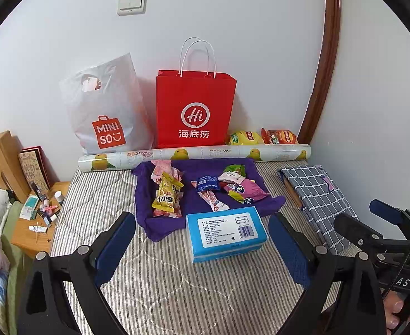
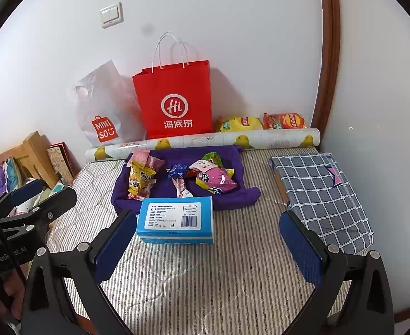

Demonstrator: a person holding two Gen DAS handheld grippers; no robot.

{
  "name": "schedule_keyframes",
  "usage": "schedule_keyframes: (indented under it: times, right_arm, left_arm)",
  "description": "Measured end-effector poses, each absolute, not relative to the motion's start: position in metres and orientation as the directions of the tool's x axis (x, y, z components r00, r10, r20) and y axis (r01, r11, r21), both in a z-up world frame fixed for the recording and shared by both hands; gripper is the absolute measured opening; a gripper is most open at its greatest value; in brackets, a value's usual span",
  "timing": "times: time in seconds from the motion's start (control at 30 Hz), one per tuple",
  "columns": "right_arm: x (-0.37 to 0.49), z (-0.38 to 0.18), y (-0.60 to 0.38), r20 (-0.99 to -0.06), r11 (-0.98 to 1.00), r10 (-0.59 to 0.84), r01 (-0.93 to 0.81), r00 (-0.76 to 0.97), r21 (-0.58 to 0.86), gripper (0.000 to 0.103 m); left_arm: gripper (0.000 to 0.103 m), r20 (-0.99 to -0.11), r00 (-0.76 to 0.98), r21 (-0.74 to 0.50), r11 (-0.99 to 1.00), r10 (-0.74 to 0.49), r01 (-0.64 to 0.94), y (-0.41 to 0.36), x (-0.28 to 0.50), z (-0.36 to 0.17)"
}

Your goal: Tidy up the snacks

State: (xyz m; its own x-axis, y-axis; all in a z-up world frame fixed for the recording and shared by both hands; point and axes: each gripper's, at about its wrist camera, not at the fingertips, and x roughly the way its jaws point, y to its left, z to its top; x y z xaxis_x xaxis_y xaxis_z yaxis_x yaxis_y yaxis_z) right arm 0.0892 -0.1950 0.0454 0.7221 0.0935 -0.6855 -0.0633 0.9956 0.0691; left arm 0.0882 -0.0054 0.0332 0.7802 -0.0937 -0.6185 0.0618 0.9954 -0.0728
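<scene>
Both tongs gape wide and empty over a striped quilted mattress (image 1: 99,195).
Crinkly snack packets (image 1: 167,195) lie heaped on a soft purple cloth (image 1: 193,198), touching a blue boxy tissue pack (image 1: 224,233). The left gripper (image 1: 202,247) view alone shows a cluttered wooden bedside table (image 1: 29,237); the right gripper (image 2: 207,244) view shows more of a folded checked fabric (image 2: 325,195).

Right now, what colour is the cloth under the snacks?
Purple; the cloth shows best in the left wrist view.
</scene>
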Motion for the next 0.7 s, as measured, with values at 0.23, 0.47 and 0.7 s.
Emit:
schedule_keyframes:
  times: [0.23, 0.47, 0.7]
  right_arm:
    - [0.0888, 0.0450, -0.1944, -0.687, 0.995, 0.095, -0.064, 0.720, 0.071, 0.101]
    - [0.0884, 0.0444, -0.1953, -0.686, 0.995, 0.101, -0.067, 0.721, 0.075, 0.101]
    - [0.0883, 0.0445, -0.1954, -0.685, 0.995, 0.102, -0.069, 0.721, 0.076, 0.101]
  left_arm:
    - [0.096, -0.618, 0.780, -0.078, 0.995, -0.096, 0.061, -0.0045, 0.0869, 0.0321]
    - [0.096, -0.618, 0.780, -0.083, 0.995, -0.099, 0.061, -0.0033, 0.0859, 0.0318]
    - [0.096, -0.615, 0.783, -0.079, 0.996, -0.089, 0.051, -0.0026, 0.0831, 0.0322]
